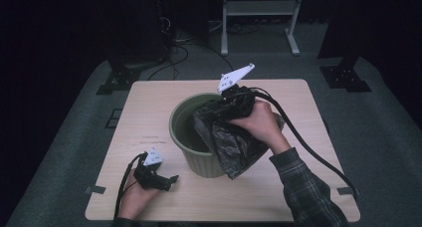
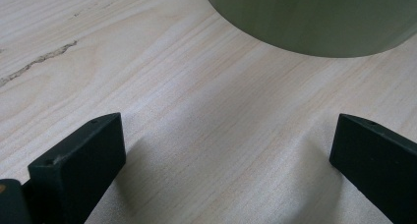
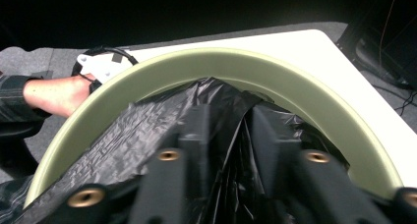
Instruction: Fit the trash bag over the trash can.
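A pale green ribbed bin (image 1: pixel 201 162) stands in the middle of the wooden table (image 1: pixel 149 100). A black plastic bag (image 1: pixel 229 137) is draped over its right side and hangs down the outer wall. My right gripper (image 1: pixel 233 98) reaches down at the far rim, wrapped in the bag, with a hand on it. In the right gripper view its jaws stand apart inside the bin rim (image 3: pixel 275 71), and loose folds of the bag (image 3: pixel 147 130) lie between and around them at the right gripper (image 3: pixel 231 118). My left gripper (image 1: pixel 169 181) rests open on the table at the front left, with the bin wall (image 2: pixel 314 22) ahead of the left gripper (image 2: pixel 226 135).
A thick black cable (image 1: pixel 308 147) trails from the right gripper across the table's right side. Tape marks (image 1: pixel 94 189) sit at the front corners. Behind the table stand a white frame (image 1: pixel 259 8), black stand feet (image 1: pixel 119 77) and floor cables.
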Demonstrator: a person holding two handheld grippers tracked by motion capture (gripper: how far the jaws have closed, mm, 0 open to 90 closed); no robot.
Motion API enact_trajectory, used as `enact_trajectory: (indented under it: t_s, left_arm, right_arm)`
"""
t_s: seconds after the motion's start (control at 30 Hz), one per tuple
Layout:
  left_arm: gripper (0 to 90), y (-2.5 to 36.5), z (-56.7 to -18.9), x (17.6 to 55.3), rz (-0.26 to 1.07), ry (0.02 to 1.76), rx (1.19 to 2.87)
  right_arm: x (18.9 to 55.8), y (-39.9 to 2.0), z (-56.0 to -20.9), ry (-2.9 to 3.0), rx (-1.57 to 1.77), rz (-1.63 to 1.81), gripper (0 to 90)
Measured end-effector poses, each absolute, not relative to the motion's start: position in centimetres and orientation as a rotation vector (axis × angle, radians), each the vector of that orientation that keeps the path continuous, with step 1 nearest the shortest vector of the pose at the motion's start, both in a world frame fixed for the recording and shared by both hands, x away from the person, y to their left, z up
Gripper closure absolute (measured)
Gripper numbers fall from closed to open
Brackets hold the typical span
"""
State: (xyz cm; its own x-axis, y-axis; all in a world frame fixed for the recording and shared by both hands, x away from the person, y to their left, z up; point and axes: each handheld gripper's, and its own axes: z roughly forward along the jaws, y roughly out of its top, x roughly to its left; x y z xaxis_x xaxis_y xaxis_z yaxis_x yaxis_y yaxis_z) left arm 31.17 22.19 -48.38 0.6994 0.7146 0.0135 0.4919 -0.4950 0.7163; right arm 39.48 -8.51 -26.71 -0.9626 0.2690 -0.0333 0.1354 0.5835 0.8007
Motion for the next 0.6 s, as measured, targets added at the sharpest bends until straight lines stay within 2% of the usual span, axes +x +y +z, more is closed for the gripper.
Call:
enact_trajectory:
  t_s: [0.17, 0.27, 0.6]
  left_arm:
    - [0.0, 22.2, -48.4, 31.2, 0.404, 0.916, 2.196]
    - [0.0, 22.2, -48.4, 31.2, 0.404, 0.916, 2.196]
    - [0.0, 22.2, -48.4, 31.2, 0.404, 0.917, 2.196]
  right_arm:
    - [39.2, -9.3, -26.0, 2.633, 0.363, 1.274, 45.8]
    - [39.0, -10.3, -25.5, 2.589, 0.377, 1.317, 41.9]
    - [38.3, -14.8, -24.8, 2.506, 0.463, 1.416, 40.6]
